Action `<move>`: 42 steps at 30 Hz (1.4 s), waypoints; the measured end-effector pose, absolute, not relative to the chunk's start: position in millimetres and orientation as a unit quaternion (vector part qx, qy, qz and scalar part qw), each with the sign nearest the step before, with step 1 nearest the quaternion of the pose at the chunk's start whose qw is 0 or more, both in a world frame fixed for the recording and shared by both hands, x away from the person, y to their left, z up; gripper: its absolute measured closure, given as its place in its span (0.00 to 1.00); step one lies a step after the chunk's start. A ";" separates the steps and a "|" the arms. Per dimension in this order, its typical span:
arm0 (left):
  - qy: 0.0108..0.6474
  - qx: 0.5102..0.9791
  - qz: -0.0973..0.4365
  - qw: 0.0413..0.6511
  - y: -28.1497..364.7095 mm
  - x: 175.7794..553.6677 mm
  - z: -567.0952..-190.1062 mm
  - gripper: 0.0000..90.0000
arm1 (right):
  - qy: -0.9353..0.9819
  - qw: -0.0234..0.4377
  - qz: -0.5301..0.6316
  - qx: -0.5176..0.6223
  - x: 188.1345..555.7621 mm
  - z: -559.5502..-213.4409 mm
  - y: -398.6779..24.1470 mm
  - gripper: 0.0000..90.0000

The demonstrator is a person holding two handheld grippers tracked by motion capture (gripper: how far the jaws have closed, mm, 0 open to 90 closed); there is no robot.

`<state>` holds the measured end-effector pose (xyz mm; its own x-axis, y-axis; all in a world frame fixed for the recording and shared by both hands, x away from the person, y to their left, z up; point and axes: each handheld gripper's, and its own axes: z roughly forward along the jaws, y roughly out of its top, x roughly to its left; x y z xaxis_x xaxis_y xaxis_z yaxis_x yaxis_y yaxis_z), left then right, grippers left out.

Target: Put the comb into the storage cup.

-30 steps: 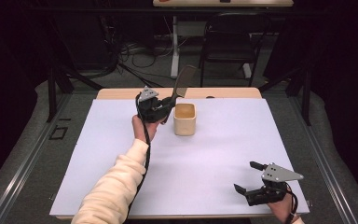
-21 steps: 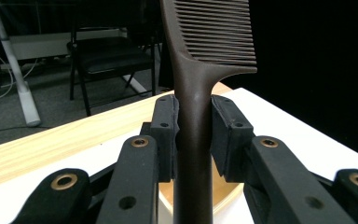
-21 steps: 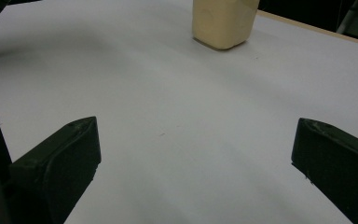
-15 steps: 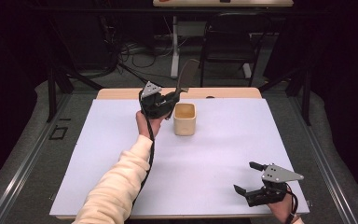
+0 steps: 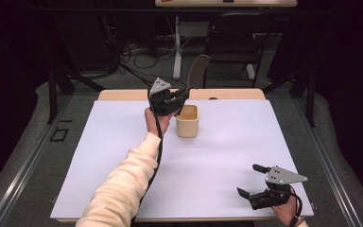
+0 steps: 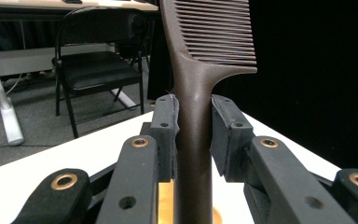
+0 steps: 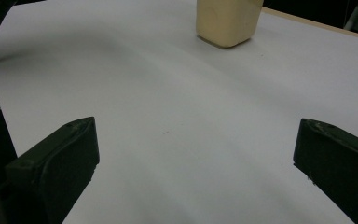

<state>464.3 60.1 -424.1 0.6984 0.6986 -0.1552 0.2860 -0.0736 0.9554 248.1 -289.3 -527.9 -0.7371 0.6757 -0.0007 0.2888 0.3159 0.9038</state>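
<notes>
Left gripper (image 5: 182,94): clamped on the brown comb; in the left gripper view both pads press the handle from either side, raised just above and behind the cup's far-left rim in the high view.
Right gripper (image 5: 251,182): jaws spread wide with nothing between them, low over the sheet near its front right corner, well apart from the cup; in its own view the cup stands far ahead, beyond the two black tips.
Table sheet (image 5: 227,156): white, covers almost the whole tabletop; the cup stands on its far half, near the middle of that half.
Wooden table edge (image 5: 236,94): a tan strip showing past the sheet, just behind the cup.
Folding chair (image 6: 93,65): black, on the grey floor beyond the table, well behind the cup.
Person's left sleeve (image 5: 123,184): cream-coloured, reaches from the near edge up toward the cup's left side.
Cup (image 5: 188,121): beige, upright, open top, rounded corners; nothing touches it that I can see.
Comb (image 6: 193,126): dark brown, held upright with handle down and teeth on top; the handle's lower end hangs over the cup's left rim, and I cannot tell whether it touches.
</notes>
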 end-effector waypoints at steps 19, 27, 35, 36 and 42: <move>0.332 0.698 0.179 0.608 47.9 475.1 -422.2 0.81 | 0.790 0.191 0.495 0.307 248.4 -528.2 -288.8 0.00; 0.332 0.696 0.186 0.609 45.1 479.2 -427.7 0.81 | 0.791 0.191 0.493 0.307 248.6 -528.4 -288.5 0.00; 0.333 0.692 0.189 0.612 40.4 484.6 -436.6 0.81 | 0.792 0.187 0.494 0.307 247.8 -528.0 -288.2 0.00; 0.330 0.690 0.188 0.616 39.8 484.8 -437.6 0.81 | 0.792 0.188 0.493 0.308 247.7 -527.8 -288.0 0.00; 0.318 0.684 0.194 0.627 37.4 486.2 -441.1 0.81 | 0.790 0.189 0.495 0.309 247.1 -527.8 -288.2 0.00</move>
<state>486.2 37.4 -441.1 0.7221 0.6790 -0.1326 0.1918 -0.0124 0.9814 247.1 -288.2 -527.8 -0.7377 0.6751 0.0071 0.3013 0.3198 0.8983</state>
